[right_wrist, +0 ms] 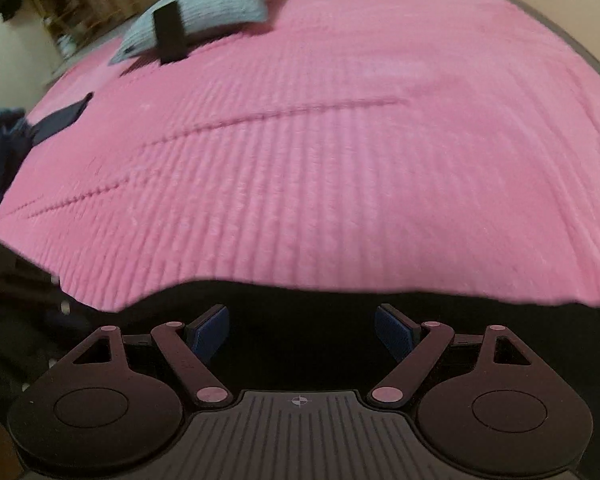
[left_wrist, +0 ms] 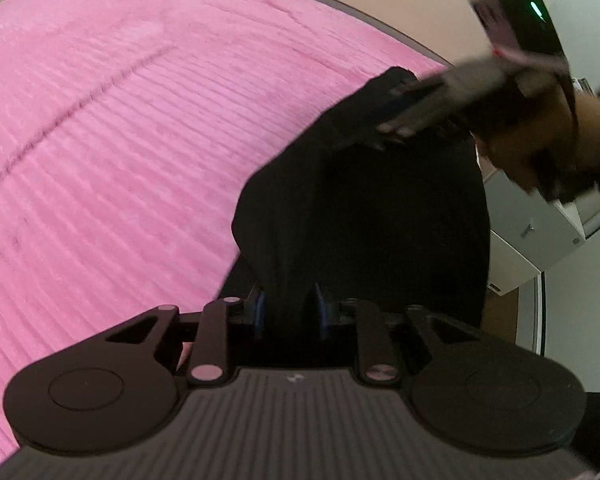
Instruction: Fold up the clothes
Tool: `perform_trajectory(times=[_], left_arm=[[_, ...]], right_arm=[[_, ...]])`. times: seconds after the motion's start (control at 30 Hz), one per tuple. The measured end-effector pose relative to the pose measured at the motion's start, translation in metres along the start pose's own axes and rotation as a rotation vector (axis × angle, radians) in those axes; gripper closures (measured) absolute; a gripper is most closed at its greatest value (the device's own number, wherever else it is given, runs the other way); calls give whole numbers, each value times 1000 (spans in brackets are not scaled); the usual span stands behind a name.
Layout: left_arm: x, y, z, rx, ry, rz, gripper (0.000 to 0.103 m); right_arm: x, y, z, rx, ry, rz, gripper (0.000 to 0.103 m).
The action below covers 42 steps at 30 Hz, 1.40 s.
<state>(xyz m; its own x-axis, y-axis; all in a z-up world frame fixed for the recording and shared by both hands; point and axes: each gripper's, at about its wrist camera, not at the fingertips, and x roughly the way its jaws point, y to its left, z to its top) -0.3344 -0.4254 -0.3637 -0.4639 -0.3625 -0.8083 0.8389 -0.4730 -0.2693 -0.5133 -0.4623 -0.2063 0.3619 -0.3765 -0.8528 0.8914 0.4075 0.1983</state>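
Note:
A black garment [left_wrist: 364, 216] hangs over a pink ribbed bedspread [left_wrist: 120, 140]. My left gripper [left_wrist: 290, 306] is shut on a fold of it and holds it up. The right gripper [left_wrist: 440, 104] shows blurred in the left wrist view, over the garment's upper edge. In the right wrist view my right gripper [right_wrist: 302, 330] is open, its blue pads [right_wrist: 210, 332] wide apart over the black garment [right_wrist: 300, 308], which lies along the near edge of the bedspread [right_wrist: 320, 140].
A light blue pillow [right_wrist: 204, 12] with a black box [right_wrist: 170, 32] on it lies at the far left of the bed. Dark blue clothes [right_wrist: 4, 140] are heaped at the bed's left edge. White furniture [left_wrist: 540, 232] stands at right.

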Motion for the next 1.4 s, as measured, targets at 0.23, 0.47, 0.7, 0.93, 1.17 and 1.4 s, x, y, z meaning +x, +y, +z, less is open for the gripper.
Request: perform_trajectory(times=[0.23, 0.47, 0.7, 0.93, 1.17, 1.4], left_arm=[[7, -24, -6, 59, 4, 66, 78], [4, -62, -25, 213, -23, 71, 74], [-16, -40, -26, 157, -26, -29, 73], [-21, 29, 7, 161, -91, 7, 59], [39, 73, 47, 292, 17, -43, 60], [84, 60, 77, 356, 24, -164, 59]], right_arm=[[20, 40, 27, -129, 188, 121, 20], [35, 37, 6, -197, 341, 10, 20], [31, 11, -37, -102, 385, -82, 20], [22, 5, -58, -11, 307, -99, 18], [7, -1, -84, 38, 233, -123, 15], [-10, -19, -104, 104, 169, -156, 15]])
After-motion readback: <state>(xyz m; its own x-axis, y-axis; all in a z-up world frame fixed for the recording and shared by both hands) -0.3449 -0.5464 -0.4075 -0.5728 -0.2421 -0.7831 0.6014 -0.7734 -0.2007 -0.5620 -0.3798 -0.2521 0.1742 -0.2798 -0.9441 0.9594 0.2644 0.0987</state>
